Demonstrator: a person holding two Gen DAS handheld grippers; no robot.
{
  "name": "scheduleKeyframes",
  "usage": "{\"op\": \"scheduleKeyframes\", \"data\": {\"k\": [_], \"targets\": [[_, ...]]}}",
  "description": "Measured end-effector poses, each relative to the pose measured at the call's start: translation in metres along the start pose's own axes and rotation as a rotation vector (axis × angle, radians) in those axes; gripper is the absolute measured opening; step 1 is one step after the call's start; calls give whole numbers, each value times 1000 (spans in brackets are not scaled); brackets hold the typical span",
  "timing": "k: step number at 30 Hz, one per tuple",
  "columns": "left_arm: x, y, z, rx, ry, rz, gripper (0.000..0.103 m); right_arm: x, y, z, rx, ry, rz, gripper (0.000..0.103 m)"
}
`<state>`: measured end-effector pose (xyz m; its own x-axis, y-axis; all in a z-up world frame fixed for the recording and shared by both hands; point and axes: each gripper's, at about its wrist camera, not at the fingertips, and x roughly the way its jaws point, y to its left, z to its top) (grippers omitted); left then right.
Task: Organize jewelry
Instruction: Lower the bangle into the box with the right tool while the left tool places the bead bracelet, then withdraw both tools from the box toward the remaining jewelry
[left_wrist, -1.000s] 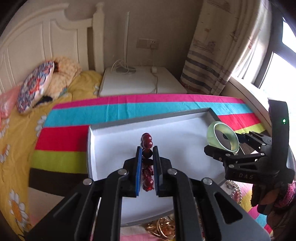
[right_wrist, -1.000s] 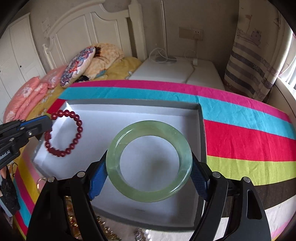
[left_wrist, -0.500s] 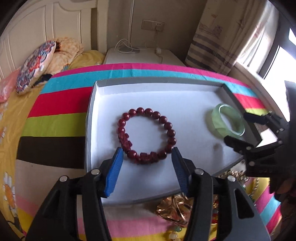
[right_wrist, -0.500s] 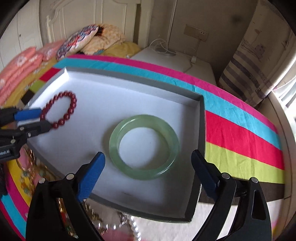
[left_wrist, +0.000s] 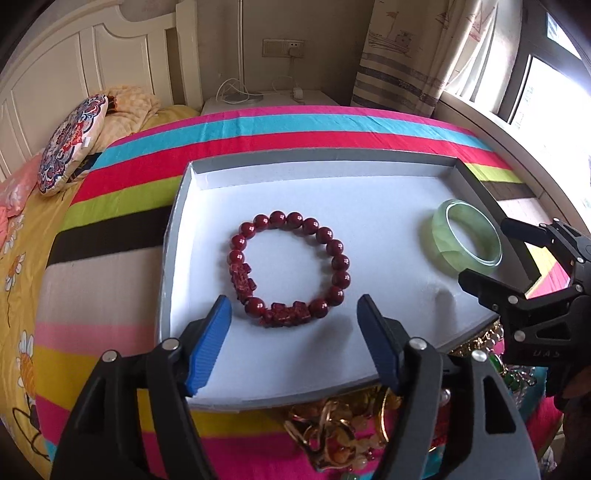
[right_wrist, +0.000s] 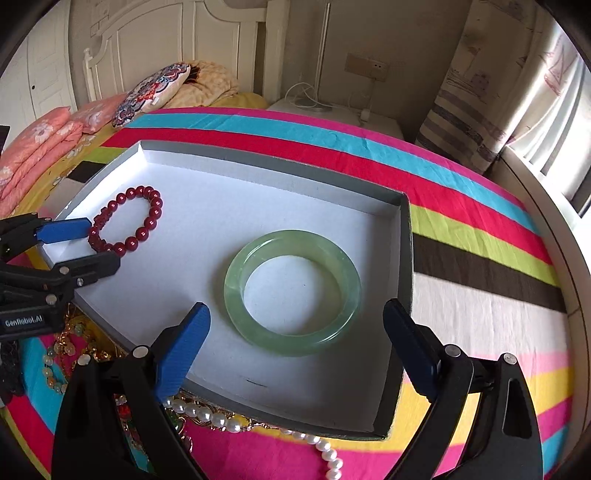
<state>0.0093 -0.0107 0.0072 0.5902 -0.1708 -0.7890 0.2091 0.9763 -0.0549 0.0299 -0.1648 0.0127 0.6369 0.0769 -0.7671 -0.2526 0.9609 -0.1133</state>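
Tools: left tool (left_wrist: 293, 321), right tool (right_wrist: 295, 336) spread, empty | pearl strand (right_wrist: 207, 415): right view only

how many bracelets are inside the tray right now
2: the red bead bracelet lies flat on the tray's left part, and the green jade bangle lies flat on its right part.

On the bed, the tray (right_wrist: 404, 229) holds the beaded bracelet (right_wrist: 127, 221) at nine o'clock and the bangle (right_wrist: 292, 291) at three, well apart. A jewelry heap (left_wrist: 343, 428) lies at the tray's six o'clock edge.
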Motion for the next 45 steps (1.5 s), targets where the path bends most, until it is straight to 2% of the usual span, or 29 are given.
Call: {"op": "scheduleKeyframes", "data": {"k": [4, 13, 14, 16, 19, 22, 25, 29, 34, 38, 41, 43, 45], "targets": [[-13, -7, -18, 5, -17, -3, 73, -15, 4, -19, -9, -29, 16, 91], [-39, -21, -55, 21, -38, -16, 74, -50, 13, -51, -4, -22, 66, 91], [-42, -21, -57, 14, -42, -20, 74, -56, 12, -53, 5, -47, 65, 91], [-54, -17, -64, -27, -78, -65, 75, -77, 14, -61, -3, -117, 97, 91], [-87, -4, -78, -102, -190, -148, 87, -111, 33, -77, -83, -213, 190, 87], [-115, 12, -92, -181, -278, -194, 93, -125, 62, -94, -208, -225, 228, 74], [-133, 22, -106, -230, -307, -229, 93, -123, 62, -104, -204, -192, 261, 69], [-152, 5, -126, -126, -323, -218, 93, -112, 39, -120, -110, -111, 316, 66], [-155, -28, -155, 5, -329, -177, 93, -107, 24, -131, -40, -89, 342, 63], [-145, -51, -161, 87, -295, -167, 93, -103, 23, -129, -4, -69, 396, 63], [-141, -66, -155, 142, -284, -190, 93, -102, 19, -129, 12, -73, 378, 62], [-134, -75, -148, 182, -260, -199, 82, -102, 9, -128, 50, -81, 371, 62], [-126, -86, -142, 229, -226, -207, 65, -103, -2, -128, 83, -89, 355, 62]]}}
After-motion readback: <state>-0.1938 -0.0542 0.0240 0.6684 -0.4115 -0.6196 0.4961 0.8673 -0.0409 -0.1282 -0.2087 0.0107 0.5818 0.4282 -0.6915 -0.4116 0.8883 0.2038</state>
